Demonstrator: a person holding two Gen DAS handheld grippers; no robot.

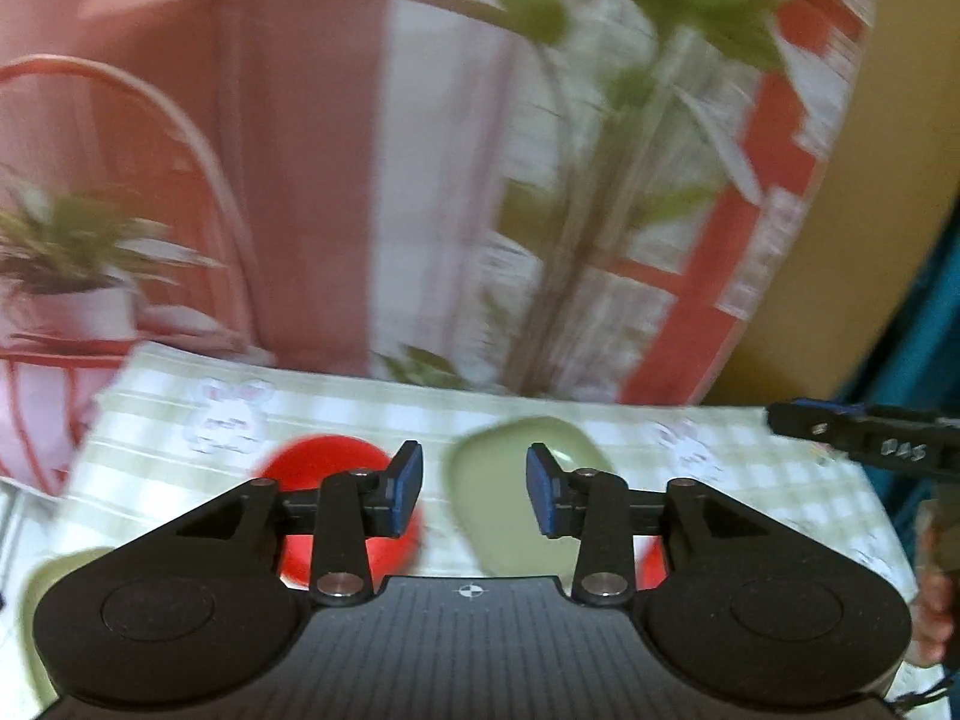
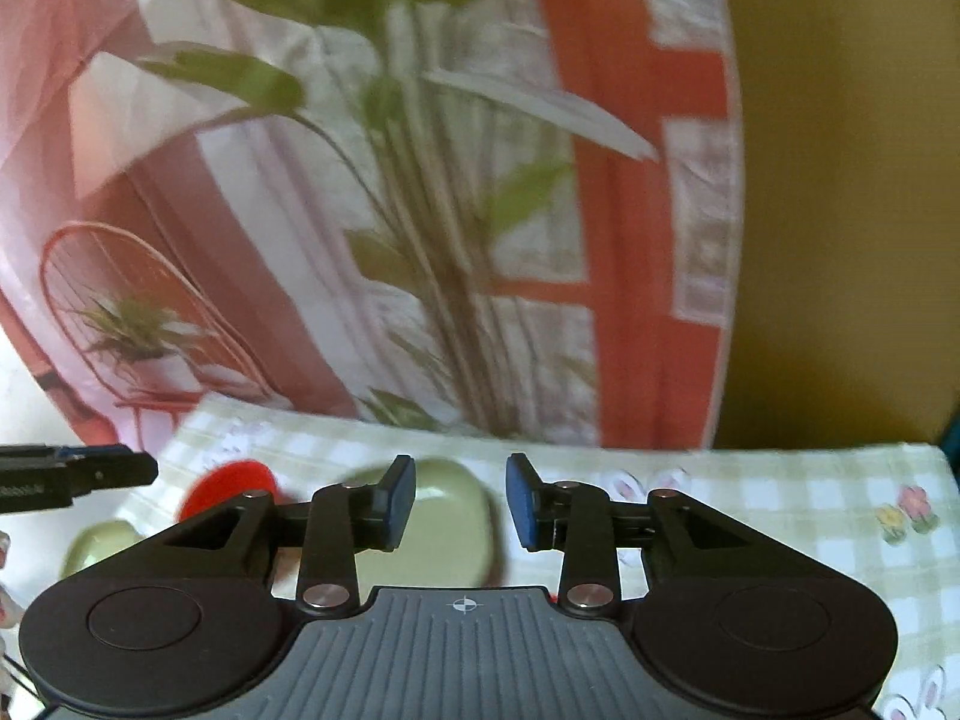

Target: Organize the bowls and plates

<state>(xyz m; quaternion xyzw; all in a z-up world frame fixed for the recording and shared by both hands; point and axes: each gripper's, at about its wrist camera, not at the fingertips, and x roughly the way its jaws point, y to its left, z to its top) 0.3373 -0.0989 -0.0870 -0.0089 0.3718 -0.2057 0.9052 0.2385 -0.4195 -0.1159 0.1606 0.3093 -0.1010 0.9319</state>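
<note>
In the left wrist view my left gripper point(image 1: 474, 489) is open and empty above the checked tablecloth point(image 1: 336, 414). A red dish point(image 1: 336, 468) lies behind its left finger, and a pale green dish point(image 1: 498, 510) lies between the fingers, further off. A second green dish point(image 1: 54, 582) shows at the far left, and a red edge point(image 1: 651, 564) peeks by the right finger. In the right wrist view my right gripper point(image 2: 461, 501) is open and empty. The green dish point(image 2: 438, 516) lies ahead of it, the red dish point(image 2: 231, 489) to the left, another green dish point(image 2: 99, 543) beyond that.
A printed backdrop with plants and a red chair point(image 1: 360, 180) hangs behind the table. The right gripper's tip point(image 1: 870, 441) reaches in at the right of the left view. The left gripper's tip point(image 2: 78, 474) shows at the left of the right view. The views are motion-blurred.
</note>
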